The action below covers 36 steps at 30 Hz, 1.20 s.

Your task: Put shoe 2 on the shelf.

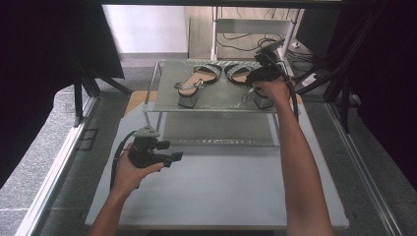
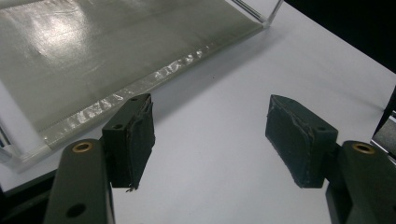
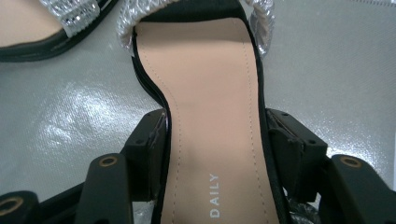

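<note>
Right up close in our right gripper view, the right gripper (image 3: 215,154) has its two black pads pressed against both edges of the right sandal (image 3: 210,93), clamped at the narrow waist of its tan insole, so we've got a firm hold of it. From the high view that sandal (image 1: 253,86) sits on the top shelf of the rack (image 1: 216,101), at the shelf's right end, with the left sandal (image 1: 194,83) just beside it, nearer the shelf's middle. Our left gripper (image 1: 169,158) hangs over the white table (image 1: 221,187) in front of the rack, well apart from both shoes, jaws spread wide with nothing between them, pads (image 2: 133,140) pointing at bare tabletop by the rack's lower shelf.
</note>
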Each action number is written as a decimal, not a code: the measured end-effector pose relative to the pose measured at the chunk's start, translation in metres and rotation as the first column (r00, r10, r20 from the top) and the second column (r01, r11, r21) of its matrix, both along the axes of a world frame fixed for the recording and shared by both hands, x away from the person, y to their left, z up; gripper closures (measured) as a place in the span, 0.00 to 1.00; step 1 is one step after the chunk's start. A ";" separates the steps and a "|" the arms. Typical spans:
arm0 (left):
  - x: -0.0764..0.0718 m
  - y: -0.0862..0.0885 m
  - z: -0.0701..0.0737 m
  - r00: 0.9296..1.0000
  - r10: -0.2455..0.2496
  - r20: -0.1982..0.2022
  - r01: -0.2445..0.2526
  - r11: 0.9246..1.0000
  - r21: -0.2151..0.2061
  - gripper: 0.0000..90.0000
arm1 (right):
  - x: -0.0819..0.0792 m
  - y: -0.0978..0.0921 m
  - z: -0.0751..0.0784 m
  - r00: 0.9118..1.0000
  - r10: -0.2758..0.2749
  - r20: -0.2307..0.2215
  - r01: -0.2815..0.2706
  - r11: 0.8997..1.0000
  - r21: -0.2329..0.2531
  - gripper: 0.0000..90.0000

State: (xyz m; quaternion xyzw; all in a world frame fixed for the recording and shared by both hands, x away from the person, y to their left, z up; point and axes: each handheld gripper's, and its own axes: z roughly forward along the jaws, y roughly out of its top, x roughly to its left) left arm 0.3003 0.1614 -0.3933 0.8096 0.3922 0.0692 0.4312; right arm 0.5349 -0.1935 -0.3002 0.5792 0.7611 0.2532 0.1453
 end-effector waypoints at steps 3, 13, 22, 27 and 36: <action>0.000 -0.001 -0.002 1.000 -0.001 -0.006 0.001 1.000 0.003 0.37 | 0.000 0.001 0.000 1.000 -0.008 0.003 0.008 1.000 0.008 0.46; 0.003 0.011 0.007 1.000 0.024 0.018 -0.023 0.999 -0.023 0.37 | -0.016 -0.006 0.016 0.975 0.031 0.222 -0.050 0.995 0.082 0.34; 0.014 0.014 0.017 0.996 0.063 0.060 -0.060 0.997 -0.039 0.41 | -0.060 -0.029 0.047 0.929 0.071 0.363 -0.128 0.982 0.136 0.50; 0.023 0.016 0.031 0.993 0.098 0.066 -0.095 0.994 -0.056 0.61 | -0.087 -0.060 0.041 0.930 0.060 0.363 -0.103 0.990 0.101 0.59; 0.066 0.020 0.058 0.968 0.239 0.075 -0.234 0.970 -0.061 0.91 | -0.102 -0.107 0.003 0.944 0.042 0.328 -0.076 0.993 0.091 0.88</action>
